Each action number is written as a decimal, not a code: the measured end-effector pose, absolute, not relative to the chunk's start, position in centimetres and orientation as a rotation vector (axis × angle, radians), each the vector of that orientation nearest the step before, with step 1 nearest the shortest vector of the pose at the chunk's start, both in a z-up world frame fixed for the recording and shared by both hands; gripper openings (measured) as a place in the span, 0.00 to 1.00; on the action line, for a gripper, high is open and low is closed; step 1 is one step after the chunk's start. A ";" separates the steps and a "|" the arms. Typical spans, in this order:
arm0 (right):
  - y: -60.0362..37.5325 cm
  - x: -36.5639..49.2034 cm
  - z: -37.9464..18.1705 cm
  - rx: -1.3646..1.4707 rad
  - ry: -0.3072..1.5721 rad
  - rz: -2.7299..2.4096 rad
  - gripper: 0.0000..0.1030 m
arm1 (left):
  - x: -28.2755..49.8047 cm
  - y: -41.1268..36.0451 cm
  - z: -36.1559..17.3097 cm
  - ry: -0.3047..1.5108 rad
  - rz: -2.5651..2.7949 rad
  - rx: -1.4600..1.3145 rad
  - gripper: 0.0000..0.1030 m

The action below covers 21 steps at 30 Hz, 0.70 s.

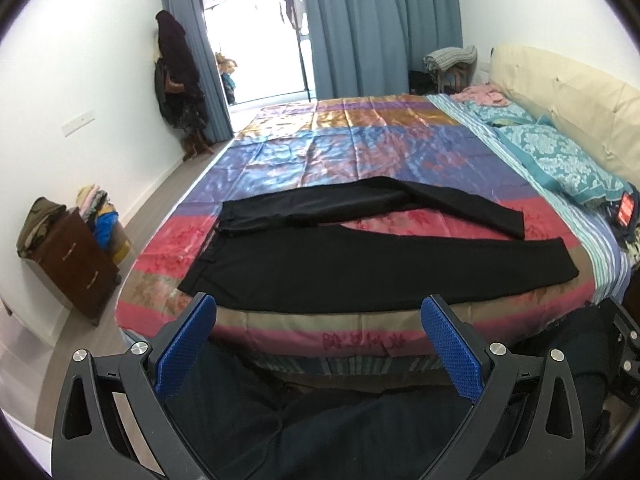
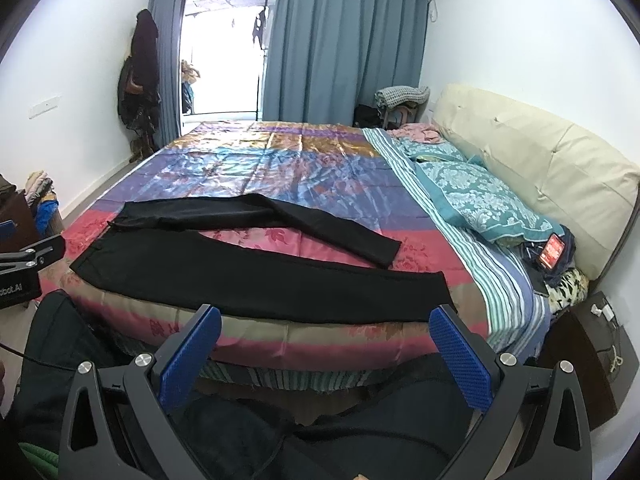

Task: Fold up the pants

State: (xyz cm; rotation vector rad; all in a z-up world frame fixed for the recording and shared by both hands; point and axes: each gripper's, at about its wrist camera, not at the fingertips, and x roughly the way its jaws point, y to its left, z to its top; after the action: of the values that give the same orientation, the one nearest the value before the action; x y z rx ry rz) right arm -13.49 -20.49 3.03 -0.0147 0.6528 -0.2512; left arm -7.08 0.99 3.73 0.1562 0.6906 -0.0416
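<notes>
Black pants (image 1: 360, 264) lie flat on the colourful bedspread (image 1: 360, 148), waistband to the left, both legs spread apart toward the right. They also show in the right wrist view (image 2: 260, 276). My left gripper (image 1: 320, 308) is open and empty, held off the near bed edge in front of the pants' near leg. My right gripper (image 2: 326, 318) is open and empty, also off the near bed edge, in front of the near leg's cuff end. Neither touches the pants.
Teal pillows (image 2: 480, 200) and a beige headboard (image 2: 540, 160) lie at the right. A phone (image 2: 552, 252) rests by the pillows. A brown drawer cabinet (image 1: 76, 264) with clothes stands left of the bed. Blue curtains (image 1: 380, 28) and a balcony door are at the far end.
</notes>
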 end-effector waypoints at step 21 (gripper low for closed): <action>-20.8 -12.7 3.4 -0.079 0.710 -0.389 1.00 | -6.6 2.3 3.3 0.722 -0.002 0.097 0.99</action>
State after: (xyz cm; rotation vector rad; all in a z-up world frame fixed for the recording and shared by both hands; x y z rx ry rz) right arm -12.73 -20.84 3.39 -0.0792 0.7098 -0.3885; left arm -6.59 2.27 3.25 0.0973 0.7221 -0.0020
